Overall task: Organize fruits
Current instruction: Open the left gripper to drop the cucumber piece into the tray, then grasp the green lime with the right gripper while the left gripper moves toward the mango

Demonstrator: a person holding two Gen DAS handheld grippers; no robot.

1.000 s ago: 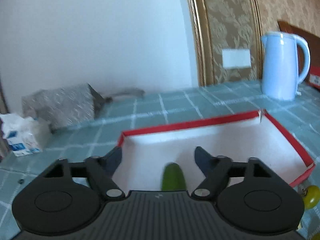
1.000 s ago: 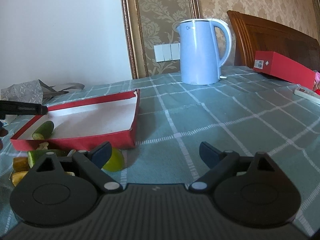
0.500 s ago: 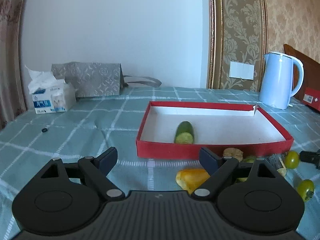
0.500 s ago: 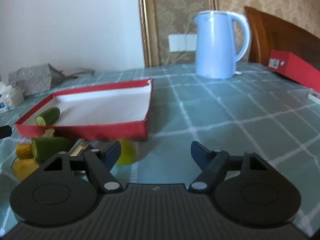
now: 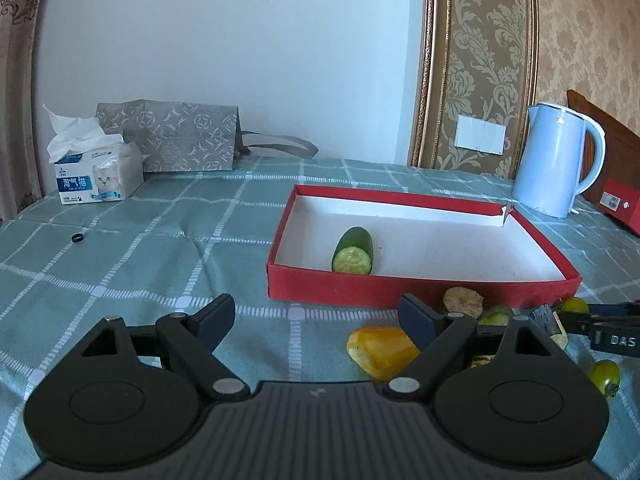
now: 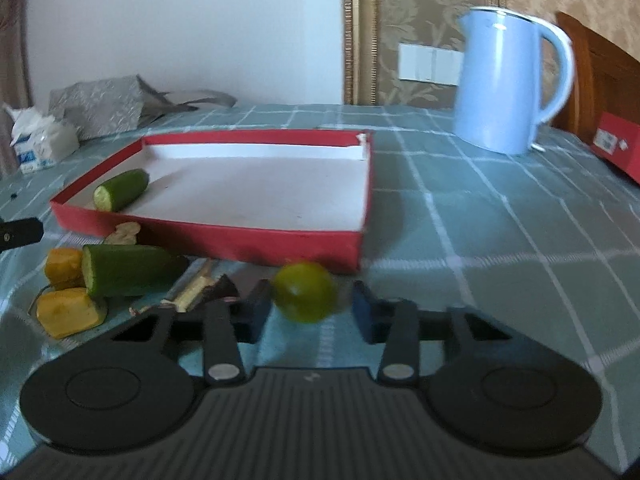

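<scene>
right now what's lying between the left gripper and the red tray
Mostly bare checked tablecloth ahead of the left gripper; off its right finger, a yellow fruit piece lies before the red tray, in the left wrist view.

Red tray (image 5: 332, 286): cardboard, matt red outer walls, plain white paper lining, far right corner torn. Cucumber piece (image 5: 353, 249) inside tray: smooth dark skin, pale moist-looking cut face. Tablecloth (image 5: 120, 256) under tray: woven cloth, matt, creased. Kettle (image 5: 554, 160) behind tray: smooth pale-blue satin shell. Tissue pack (image 5: 98, 176) left of tray: glossy plastic wrap, crumpled paper on top.
</scene>
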